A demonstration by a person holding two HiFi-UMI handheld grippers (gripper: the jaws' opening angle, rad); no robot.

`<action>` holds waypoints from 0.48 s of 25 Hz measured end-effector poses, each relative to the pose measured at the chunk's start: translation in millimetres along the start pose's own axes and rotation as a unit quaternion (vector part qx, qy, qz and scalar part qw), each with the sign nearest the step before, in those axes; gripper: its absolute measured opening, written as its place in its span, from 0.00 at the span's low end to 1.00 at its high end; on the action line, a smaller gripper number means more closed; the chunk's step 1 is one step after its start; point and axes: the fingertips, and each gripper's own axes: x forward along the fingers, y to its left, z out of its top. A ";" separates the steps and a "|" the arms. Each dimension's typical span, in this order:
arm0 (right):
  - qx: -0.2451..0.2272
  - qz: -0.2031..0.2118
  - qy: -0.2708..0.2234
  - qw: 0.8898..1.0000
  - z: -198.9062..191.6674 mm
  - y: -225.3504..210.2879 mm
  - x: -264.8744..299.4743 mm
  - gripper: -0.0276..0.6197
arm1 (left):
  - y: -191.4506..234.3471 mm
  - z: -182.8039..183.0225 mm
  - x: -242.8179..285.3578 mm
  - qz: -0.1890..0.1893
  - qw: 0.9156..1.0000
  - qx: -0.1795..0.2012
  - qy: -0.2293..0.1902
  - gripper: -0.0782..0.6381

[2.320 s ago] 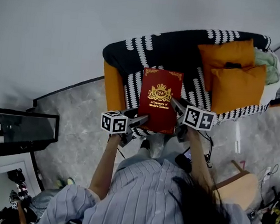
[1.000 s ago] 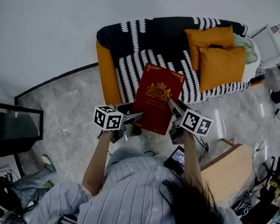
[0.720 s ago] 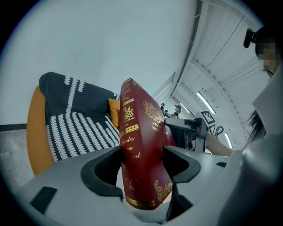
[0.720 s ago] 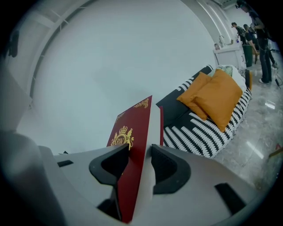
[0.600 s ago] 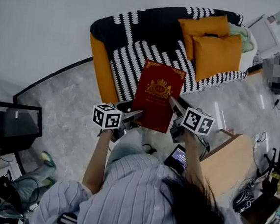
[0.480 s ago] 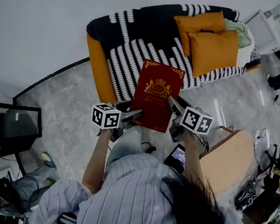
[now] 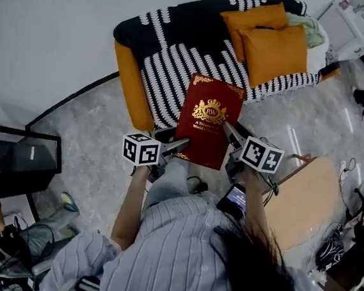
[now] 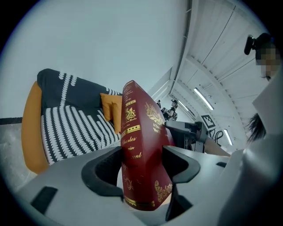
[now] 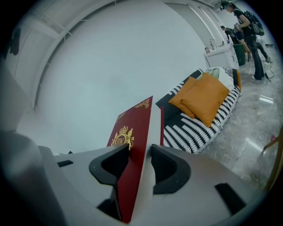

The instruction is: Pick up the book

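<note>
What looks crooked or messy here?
Nothing is spilled or broken. The red book is just slanted, clamped by the left gripper and the right gripper beside the sofa. Two orange cushions overlap at one end.

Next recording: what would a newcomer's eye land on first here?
The red book with gold lettering dominates the centre of the head view, held in the air by its near edge between the left gripper and the right gripper, both clamped on it. Behind it stands a black-and-white patterned sofa with two orange cushions at the picture's upper right.
</note>
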 end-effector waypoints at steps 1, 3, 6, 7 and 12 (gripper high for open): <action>0.001 0.000 -0.001 1.000 -0.6 -1.0 0.0 0.31 | 0.4 -1.0 0.7 0.000 1.000 -0.002 -0.001 0.52; 0.002 0.000 -0.003 1.000 -2.6 -2.5 -2.4 0.30 | -1.5 -5.1 1.5 0.000 1.000 -0.006 -0.003 0.52; -0.004 0.000 -0.005 1.000 -1.9 -2.6 -4.7 0.30 | -4.5 -8.5 2.6 0.001 1.000 -0.011 -0.004 0.52; -0.006 0.000 -0.006 1.000 -0.5 -2.9 -3.3 0.30 | -3.2 -7.5 3.2 0.002 1.000 -0.012 -0.005 0.52; 0.000 0.003 -0.010 1.000 0.6 -2.9 3.8 0.30 | 4.2 -1.2 2.9 0.001 1.000 -0.006 -0.009 0.52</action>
